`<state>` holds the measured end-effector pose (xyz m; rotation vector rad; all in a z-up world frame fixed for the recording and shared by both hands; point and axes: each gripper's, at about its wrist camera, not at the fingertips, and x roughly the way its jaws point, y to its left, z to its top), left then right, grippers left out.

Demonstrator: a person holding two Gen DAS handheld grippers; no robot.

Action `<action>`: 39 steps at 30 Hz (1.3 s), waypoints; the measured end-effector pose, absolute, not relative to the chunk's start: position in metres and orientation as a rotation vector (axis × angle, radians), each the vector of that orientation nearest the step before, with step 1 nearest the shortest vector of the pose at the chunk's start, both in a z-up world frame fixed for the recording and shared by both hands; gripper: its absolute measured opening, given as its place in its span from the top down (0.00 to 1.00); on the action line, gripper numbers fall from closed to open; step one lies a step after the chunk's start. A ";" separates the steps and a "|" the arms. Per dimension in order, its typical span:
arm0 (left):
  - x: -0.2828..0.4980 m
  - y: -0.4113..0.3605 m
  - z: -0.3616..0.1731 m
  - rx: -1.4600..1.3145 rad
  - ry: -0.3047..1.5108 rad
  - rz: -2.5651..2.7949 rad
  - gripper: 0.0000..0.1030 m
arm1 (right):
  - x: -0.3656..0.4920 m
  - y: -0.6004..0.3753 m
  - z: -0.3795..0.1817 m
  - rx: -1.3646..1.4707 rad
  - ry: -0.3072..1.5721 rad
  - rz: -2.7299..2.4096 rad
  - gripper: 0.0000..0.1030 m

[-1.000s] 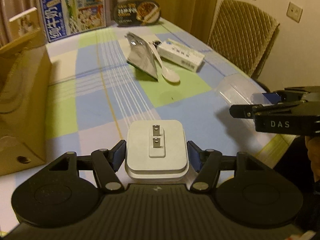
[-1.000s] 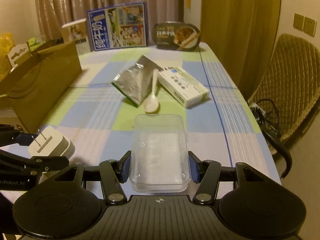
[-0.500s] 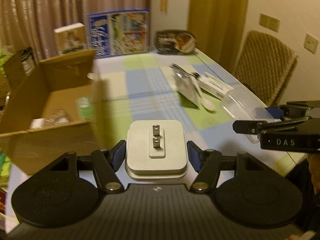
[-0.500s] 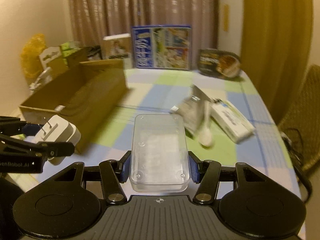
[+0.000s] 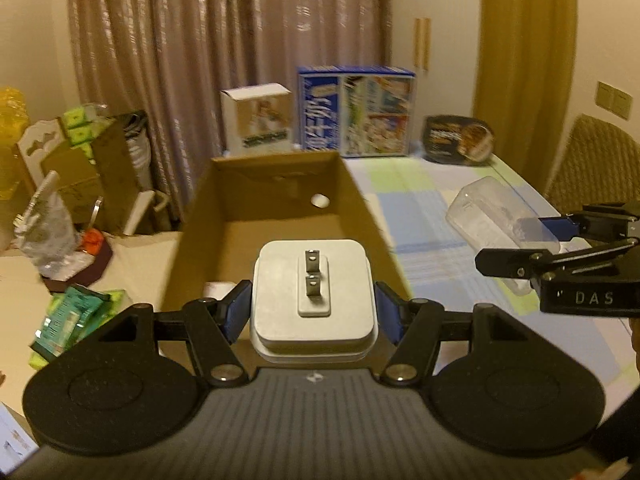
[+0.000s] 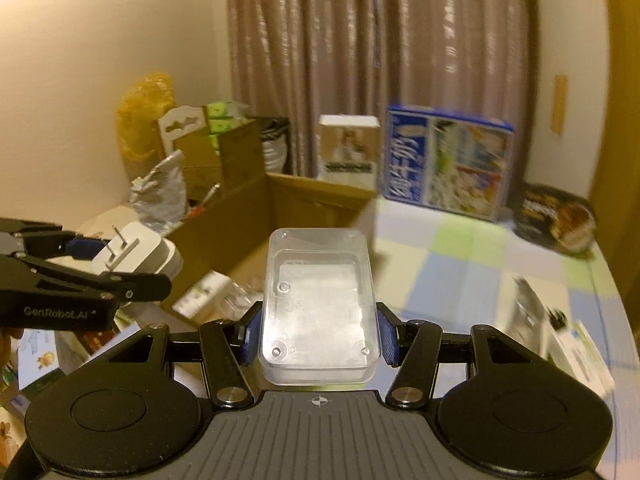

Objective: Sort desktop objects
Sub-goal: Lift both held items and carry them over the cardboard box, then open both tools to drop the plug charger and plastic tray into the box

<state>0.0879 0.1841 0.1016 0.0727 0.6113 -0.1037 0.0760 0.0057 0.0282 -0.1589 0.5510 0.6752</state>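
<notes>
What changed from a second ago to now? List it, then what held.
Both grippers swung away from the checked tablecloth toward the open cardboard box, which now fills the left wrist view ahead of the white plug adapter. Nothing was picked up or released. Unchanged: the left gripper clamps the adapter, the right gripper clamps the clear plastic box.

1. Brown curtain (image 5: 224, 40) hanging along the back wall.
2. Mustard curtain (image 5: 524, 40) hanging at the right.
3. Blue printed carton (image 5: 356, 112) standing upright at the tabletop's (image 5: 424, 208) far edge.
4. Small white carton (image 5: 256, 120) standing just beside it.
5. Dark oval food tray (image 5: 458, 140) leaning near the wall.
6. Woven chair (image 5: 592, 164) sitting beside the tabletop.
7. Yellow bag (image 6: 146, 120) resting against the left wall.
</notes>
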 end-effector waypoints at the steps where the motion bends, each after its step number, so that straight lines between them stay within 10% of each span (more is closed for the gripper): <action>1: 0.091 0.191 0.104 0.071 0.608 -0.096 0.42 | 0.079 0.012 0.028 -0.164 0.549 0.682 0.48; 39: 0.177 0.236 0.057 0.031 0.690 -0.081 0.42 | 0.135 0.073 -0.006 -0.221 0.604 0.712 0.48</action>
